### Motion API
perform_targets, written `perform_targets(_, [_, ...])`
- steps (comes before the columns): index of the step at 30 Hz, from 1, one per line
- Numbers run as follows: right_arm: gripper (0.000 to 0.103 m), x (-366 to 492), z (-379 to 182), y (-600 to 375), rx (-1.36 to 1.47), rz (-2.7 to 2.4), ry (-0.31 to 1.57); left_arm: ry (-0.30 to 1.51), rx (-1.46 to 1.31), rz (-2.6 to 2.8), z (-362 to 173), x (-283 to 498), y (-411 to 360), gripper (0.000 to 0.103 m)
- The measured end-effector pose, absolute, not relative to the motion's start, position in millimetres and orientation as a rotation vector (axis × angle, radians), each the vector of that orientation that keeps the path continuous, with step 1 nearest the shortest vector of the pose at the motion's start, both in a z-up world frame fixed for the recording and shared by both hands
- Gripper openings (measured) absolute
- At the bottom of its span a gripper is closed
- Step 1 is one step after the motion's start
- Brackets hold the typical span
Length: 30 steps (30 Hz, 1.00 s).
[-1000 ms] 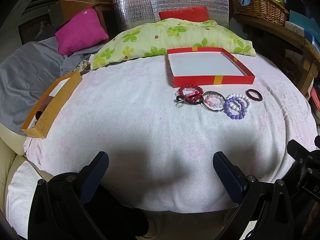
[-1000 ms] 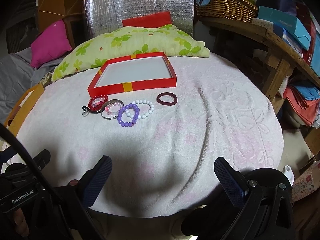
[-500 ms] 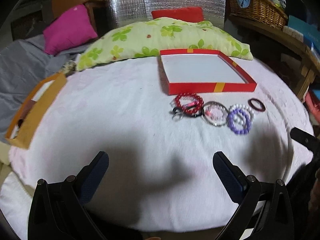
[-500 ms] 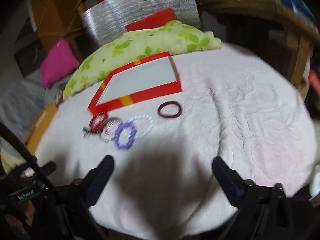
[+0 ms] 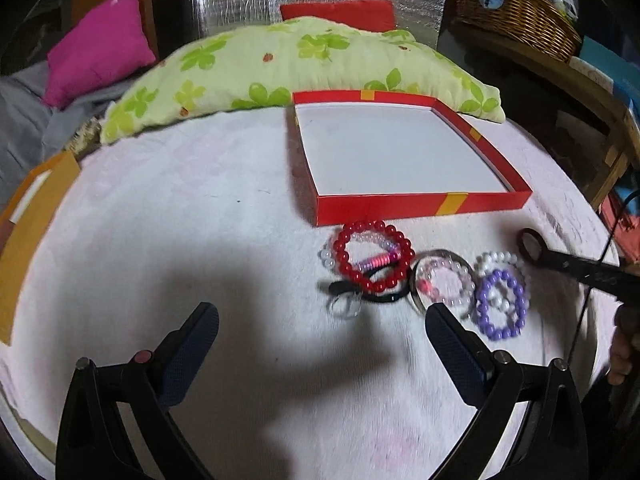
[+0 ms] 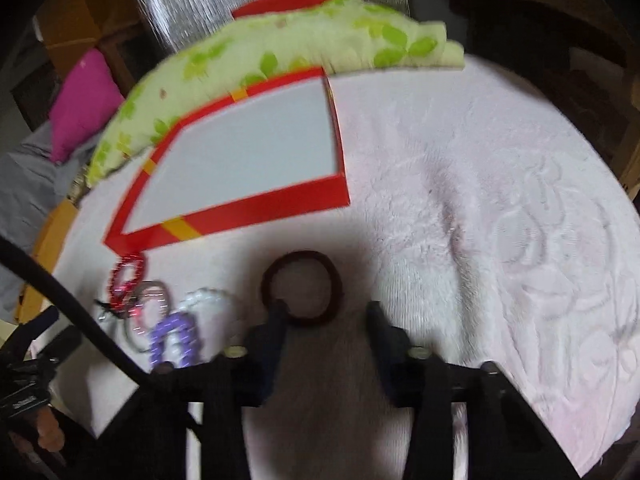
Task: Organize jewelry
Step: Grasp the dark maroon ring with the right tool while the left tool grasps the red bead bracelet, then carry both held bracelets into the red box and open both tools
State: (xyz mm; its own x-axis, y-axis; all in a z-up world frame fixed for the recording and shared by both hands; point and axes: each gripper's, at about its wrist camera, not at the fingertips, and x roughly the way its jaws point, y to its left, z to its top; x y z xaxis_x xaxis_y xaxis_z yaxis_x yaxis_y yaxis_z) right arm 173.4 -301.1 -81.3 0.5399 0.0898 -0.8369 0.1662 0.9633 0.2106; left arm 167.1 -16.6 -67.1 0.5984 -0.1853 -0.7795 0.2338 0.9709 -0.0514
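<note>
Left gripper (image 5: 322, 322) hangs low over the white towel (image 5: 160, 220), jaws spread wide, nothing between them. Just beyond its right finger lies the row of jewelry on the towel: a purple bead bracelet (image 5: 501, 306) overlapping a white bead bracelet (image 5: 500, 258), then a metal bangle (image 5: 442, 280) with a pale pink bead bracelet inside it, then a red bead bracelet (image 5: 374, 256) sitting on a black hair tie (image 5: 360, 292) with a small pink coil across it. The pieces touch or overlap one another.

Right gripper (image 6: 326, 310) is down at the dark red hair tie (image 6: 302, 286), which lies alone at the right end of the row, apart from the beads. Jaws are closing; the left finger (image 6: 276, 316) sits on the near-left rim of the tie, the right finger is outside the ring on bare towel. The tie lies flat, not pinched. View is motion blurred. In the left wrist view a black finger of that gripper reaches the tie (image 5: 532, 242) from the right edge, with fingertips of a hand (image 5: 622, 354) below.

Behind the row, just beside the red bracelet, a shallow red box (image 5: 420, 202) with a white floor and yellow stripes, nothing in it. Behind that a green leaf-print pillow (image 5: 260, 68), a pink cushion (image 5: 98, 48) far left, a wicker basket (image 5: 516, 4) far right.
</note>
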Motion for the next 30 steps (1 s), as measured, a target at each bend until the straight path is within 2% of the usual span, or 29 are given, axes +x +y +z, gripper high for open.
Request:
perform_targets(1, [0.031, 178, -83, -301, 0.269, -0.057, 0.999, 0.905, 0.048, -0.247, -70, 172, -17, 0.100])
perform_targets(3, [0.021, 183, -83, -298, 0.223, -0.081, 0.994, 0.927, 0.022, -0.268, -74, 180, -18, 0.086])
perform_targets(4, [0.017, 184, -83, -298, 0.216, -0.090, 0.991, 0.940, 0.012, -0.279, -76, 184, -20, 0.083])
perform_targets(8, [0.014, 183, -84, -298, 0.215, -0.102, 0.979, 0.968, -0.030, -0.306, -81, 198, -22, 0.076])
perform_targets(10, [0.014, 183, -84, -299, 0.234, -0.103, 0.974, 0.970, -0.056, -0.321, -81, 204, -22, 0.068])
perform_targets(14, [0.014, 178, -83, -298, 0.249, -0.101, 0.970, 0.999, -0.088, -0.330, -88, 214, -18, 0.042])
perform_targets(17, [0.014, 175, -82, -294, 0.246, -0.092, 0.964, 1.004, -0.093, -0.351, -92, 218, -20, 0.032])
perform_targets(20, [0.013, 173, -80, -293, 0.260, -0.074, 0.957, 0.992, -0.072, -0.375, -90, 218, -23, 0.015])
perform_targets(30, [0.012, 162, -60, -290, 0.290, -0.018, 0.878, 0.934, -0.061, -0.428, -68, 200, -20, 0.009])
